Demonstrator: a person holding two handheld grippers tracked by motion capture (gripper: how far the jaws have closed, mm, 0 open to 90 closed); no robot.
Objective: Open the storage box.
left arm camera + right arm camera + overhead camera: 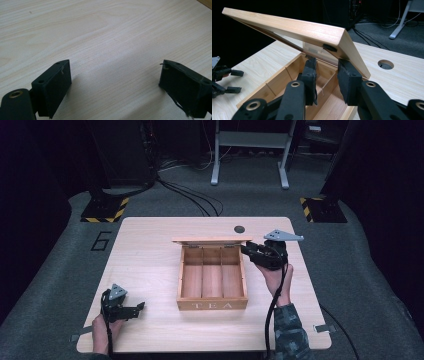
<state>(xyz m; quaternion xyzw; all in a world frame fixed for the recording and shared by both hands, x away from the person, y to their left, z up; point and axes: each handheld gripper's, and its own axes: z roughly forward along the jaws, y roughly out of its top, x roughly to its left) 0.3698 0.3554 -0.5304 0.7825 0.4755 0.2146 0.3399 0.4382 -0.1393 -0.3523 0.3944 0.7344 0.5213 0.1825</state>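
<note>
A wooden tea box (212, 305) marked TEA stands mid-table, its three compartments bare. Its lid (212, 240) is lifted and tilted up off the box; in the right gripper view the lid (294, 27) slopes above the jaws. My right gripper (246, 249) reaches in at the lid's right end. Seen up close, the right gripper (325, 60) has its jaws a narrow gap apart, tips up under the lid's corner, nothing pinched between the pads. My left gripper (137, 307) rests near the front left of the table; the left gripper (115, 62) stands wide open over bare wood.
A round hole (239, 228) pierces the tabletop behind the box. Black stands on yellow-striped bases (105, 210) flank the table on the grey carpet, with cables (190, 195) running across it. A white frame (250, 150) stands farther back.
</note>
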